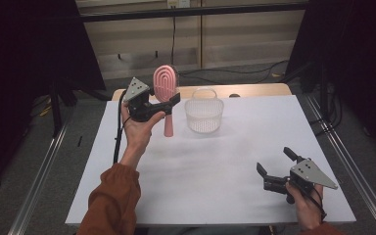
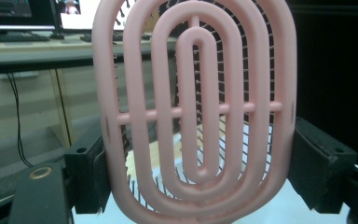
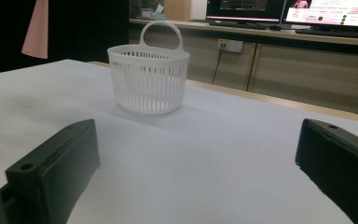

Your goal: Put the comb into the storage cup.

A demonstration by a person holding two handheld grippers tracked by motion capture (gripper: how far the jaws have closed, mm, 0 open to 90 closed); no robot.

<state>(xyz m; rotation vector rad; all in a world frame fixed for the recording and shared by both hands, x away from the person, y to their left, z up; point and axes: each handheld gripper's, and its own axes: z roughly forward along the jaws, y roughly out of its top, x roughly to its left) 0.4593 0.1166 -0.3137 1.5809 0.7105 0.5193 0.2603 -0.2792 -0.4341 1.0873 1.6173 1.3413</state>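
A pink hairbrush (image 1: 165,88) with an oval slotted head is held upright above the table's far left part, its handle pointing down. My left gripper (image 1: 168,103) is shut on the brush head; in the left gripper view both jaws press the sides of the hairbrush (image 2: 196,107), whose bristles face away. A white slotted plastic basket (image 1: 204,114) with a loop handle stands just right of the brush. My right gripper (image 1: 275,161) rests low near the front right of the table, open with nothing between its jaws; it faces the basket (image 3: 148,77).
The white table top (image 1: 215,161) has a wooden strip (image 1: 254,90) along its far edge. Cables lie on the floor behind it, with dark curtains at both sides. Monitors (image 3: 303,11) stand on a bench beyond the table.
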